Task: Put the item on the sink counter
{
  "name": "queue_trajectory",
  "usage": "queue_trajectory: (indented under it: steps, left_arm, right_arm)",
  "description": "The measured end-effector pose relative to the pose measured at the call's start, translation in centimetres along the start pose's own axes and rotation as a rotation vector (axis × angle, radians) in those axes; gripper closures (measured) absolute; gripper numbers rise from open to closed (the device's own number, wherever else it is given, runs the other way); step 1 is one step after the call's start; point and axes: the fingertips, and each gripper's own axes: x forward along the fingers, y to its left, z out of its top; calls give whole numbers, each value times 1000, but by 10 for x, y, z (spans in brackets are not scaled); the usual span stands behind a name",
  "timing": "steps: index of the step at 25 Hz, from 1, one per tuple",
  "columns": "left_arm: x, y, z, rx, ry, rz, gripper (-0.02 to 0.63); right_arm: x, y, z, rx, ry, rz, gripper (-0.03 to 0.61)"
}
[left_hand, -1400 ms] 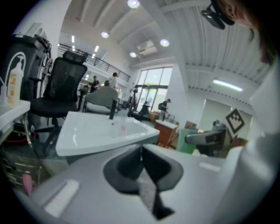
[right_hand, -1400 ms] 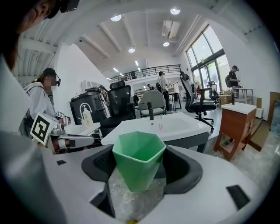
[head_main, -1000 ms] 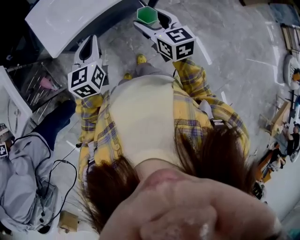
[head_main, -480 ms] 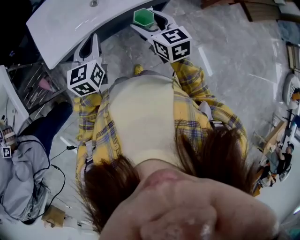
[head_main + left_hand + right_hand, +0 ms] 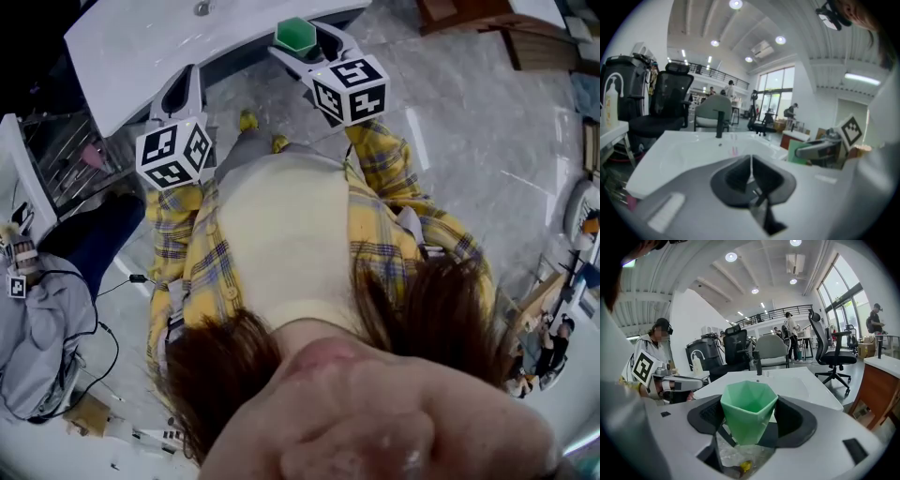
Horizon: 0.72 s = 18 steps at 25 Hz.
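Observation:
A green faceted cup (image 5: 294,33) sits upright between the jaws of my right gripper (image 5: 306,41), which is shut on it, just in front of the white sink counter (image 5: 141,47). In the right gripper view the cup (image 5: 749,401) fills the gap between the jaws, with the counter (image 5: 801,380) and its black faucet (image 5: 758,363) beyond. My left gripper (image 5: 185,82) is shut and empty, its tip at the counter's near edge. Its own view shows the pads (image 5: 740,174) pressed together, the basin (image 5: 693,145) ahead and the cup (image 5: 799,157) to the right.
A wire rack (image 5: 70,169) with a pink item stands left of the counter, with grey clothing and cables (image 5: 42,328) on the floor below it. A wooden cabinet (image 5: 469,14) is at the upper right. Office chairs (image 5: 832,350) and people stand behind the sink.
Both grippers and the person have moved closer to the sink counter. The cup stays held in the right gripper, now at the counter's front edge.

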Motion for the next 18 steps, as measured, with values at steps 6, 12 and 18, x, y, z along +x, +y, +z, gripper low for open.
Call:
queue_trajectory:
  steps: [6, 12, 18]
  left_arm:
    - [30, 21, 6, -22, 6, 1, 606]
    - [68, 42, 25, -10, 12, -20, 606]
    - [99, 68, 38, -23, 17, -31, 606]
  right_arm:
    - [26, -15, 11, 1, 10, -9, 250]
    - [59, -40, 36, -2, 15, -36, 250]
    - [91, -63, 58, -1, 16, -68, 250]
